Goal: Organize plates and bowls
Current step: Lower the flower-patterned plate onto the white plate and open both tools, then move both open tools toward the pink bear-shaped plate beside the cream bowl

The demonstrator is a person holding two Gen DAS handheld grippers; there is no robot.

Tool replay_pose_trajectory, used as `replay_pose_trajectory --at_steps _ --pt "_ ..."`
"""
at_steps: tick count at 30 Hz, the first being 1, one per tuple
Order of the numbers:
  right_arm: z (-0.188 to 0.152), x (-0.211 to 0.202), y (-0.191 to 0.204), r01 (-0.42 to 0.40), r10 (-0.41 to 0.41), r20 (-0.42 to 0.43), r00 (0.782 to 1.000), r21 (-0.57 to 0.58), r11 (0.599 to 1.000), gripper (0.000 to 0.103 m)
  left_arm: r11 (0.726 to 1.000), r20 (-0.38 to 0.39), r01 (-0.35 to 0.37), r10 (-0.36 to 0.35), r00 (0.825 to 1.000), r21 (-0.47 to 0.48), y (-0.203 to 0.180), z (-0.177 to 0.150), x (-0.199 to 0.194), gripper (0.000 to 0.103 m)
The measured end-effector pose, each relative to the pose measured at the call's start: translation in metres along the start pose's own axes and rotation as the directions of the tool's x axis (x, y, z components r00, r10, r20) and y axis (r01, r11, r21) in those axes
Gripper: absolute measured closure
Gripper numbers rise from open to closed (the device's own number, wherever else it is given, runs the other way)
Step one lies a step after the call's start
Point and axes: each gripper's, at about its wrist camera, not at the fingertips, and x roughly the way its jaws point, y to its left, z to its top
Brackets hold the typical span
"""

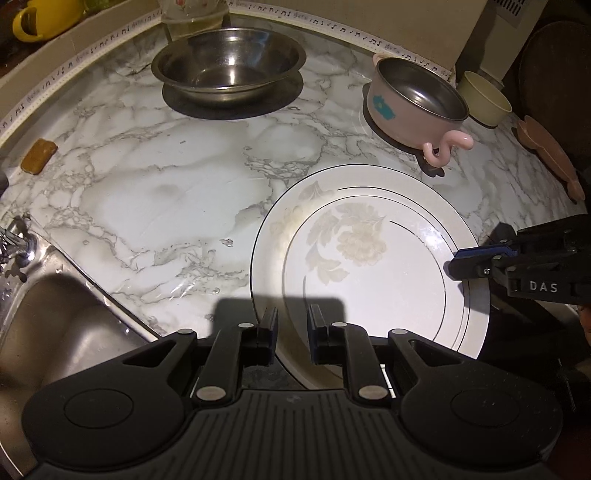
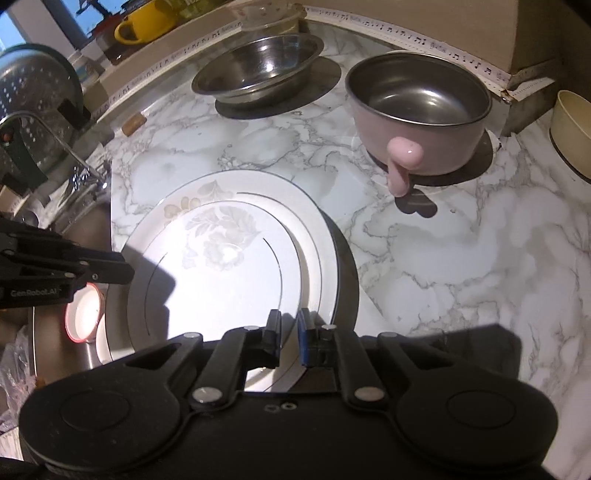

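Observation:
A white plate with a pale flower print (image 1: 369,258) (image 2: 229,258) is held just above the marble counter's front edge. My left gripper (image 1: 291,321) grips its left rim, the jaws closed on the edge. My right gripper (image 2: 290,325) grips the opposite rim and shows from the side in the left wrist view (image 1: 461,264). A wide steel bowl (image 1: 229,62) (image 2: 258,68) stands at the back. A pink bowl with a steel lining and a curly handle (image 1: 413,107) (image 2: 417,114) stands to its right.
A cream cup (image 1: 484,98) (image 2: 570,129) and a pink spoon-shaped piece (image 1: 546,155) are at the far right. The steel sink (image 1: 55,325) with its tap (image 2: 48,133) lies to the left. A brown sponge (image 1: 38,155) lies by the wall. A yellow mug (image 2: 144,22) is on the ledge.

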Motion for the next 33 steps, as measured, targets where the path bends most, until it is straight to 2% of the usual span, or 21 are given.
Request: replay_pose_trajectory --at_steps 4,11,15,18,21,23,24,29,33 --pt "0.0 -0.004 0.004 0.01 -0.01 0.011 1.0 -0.014 1.0 0.086 1.0 0.022 -0.01 0.01 1.0 0.001 -0.006 -0.001 -0.005 0.087" --pt "-0.004 -0.018 0.009 0.013 -0.012 0.041 0.999 -0.036 0.999 0.081 1.0 0.065 0.015 -0.016 0.998 0.012 -0.021 -0.002 -0.017 0.087" --pt "-0.007 -0.03 0.014 0.014 -0.01 0.078 0.997 -0.048 0.999 0.073 1.0 0.096 0.021 -0.021 0.995 0.007 -0.028 -0.002 -0.026 0.087" --pt "-0.009 -0.041 0.019 0.018 -0.011 0.108 0.994 -0.059 0.998 0.071 1.0 0.119 0.028 -0.029 0.992 0.007 -0.032 -0.002 -0.033 0.086" --pt "-0.01 -0.052 0.021 0.024 -0.016 0.139 0.99 -0.061 0.998 0.068 0.999 0.146 0.028 -0.03 0.989 0.017 -0.039 -0.002 -0.039 0.07" --pt "-0.01 -0.058 0.019 0.027 -0.018 0.158 0.987 -0.056 0.998 0.066 0.999 0.167 0.029 -0.032 0.985 0.02 -0.043 -0.002 -0.043 0.048" --pt "-0.01 -0.062 0.018 0.031 -0.022 0.168 0.985 -0.054 0.998 0.065 0.999 0.179 0.03 -0.035 0.983 0.027 -0.046 -0.001 -0.046 0.045" --pt "-0.01 -0.082 0.01 0.05 -0.041 0.222 0.974 -0.034 0.998 0.055 0.997 0.217 0.04 -0.053 0.975 0.064 -0.061 0.006 -0.054 0.043" --pt "-0.01 -0.096 0.003 0.055 -0.048 0.258 0.965 -0.019 0.998 0.044 0.996 0.237 0.047 -0.065 0.969 0.081 -0.073 0.012 -0.056 0.035"
